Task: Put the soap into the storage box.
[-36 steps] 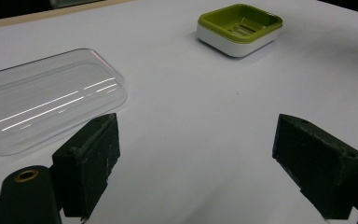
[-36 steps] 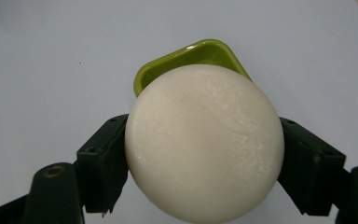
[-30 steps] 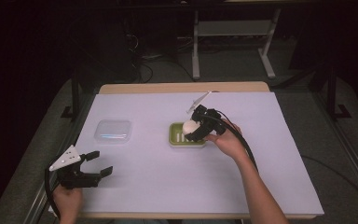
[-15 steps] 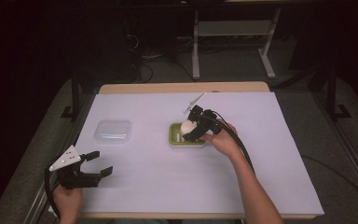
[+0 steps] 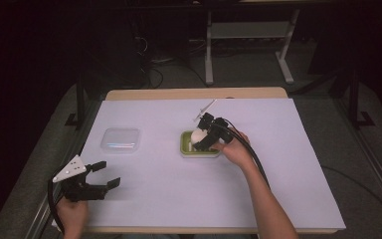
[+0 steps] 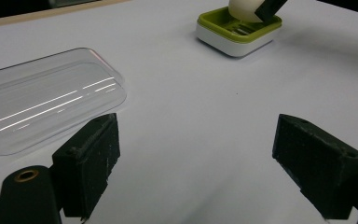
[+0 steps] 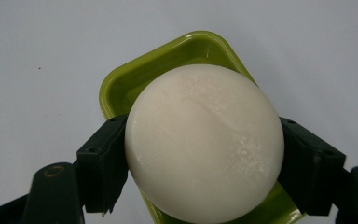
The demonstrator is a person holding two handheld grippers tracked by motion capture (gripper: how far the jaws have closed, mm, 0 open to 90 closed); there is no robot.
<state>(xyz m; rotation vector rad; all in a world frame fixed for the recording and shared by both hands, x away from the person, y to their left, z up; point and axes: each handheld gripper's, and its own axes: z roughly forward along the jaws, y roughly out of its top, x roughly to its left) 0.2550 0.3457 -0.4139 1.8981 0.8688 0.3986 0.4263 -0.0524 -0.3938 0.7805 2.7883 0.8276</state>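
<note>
Right gripper view is showing the right gripper [image 7: 205, 154] clamping a round white soap [image 7: 204, 142] directly above the green soap dish [image 7: 135, 74], while the left gripper [image 6: 205, 154] is gaping empty beside the clear lid [image 6: 46, 98].

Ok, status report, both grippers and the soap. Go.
Right gripper shut on round white soap bar, over green soap dish. Left gripper open, idle near clear plastic lid. Nothing in the way.
</note>
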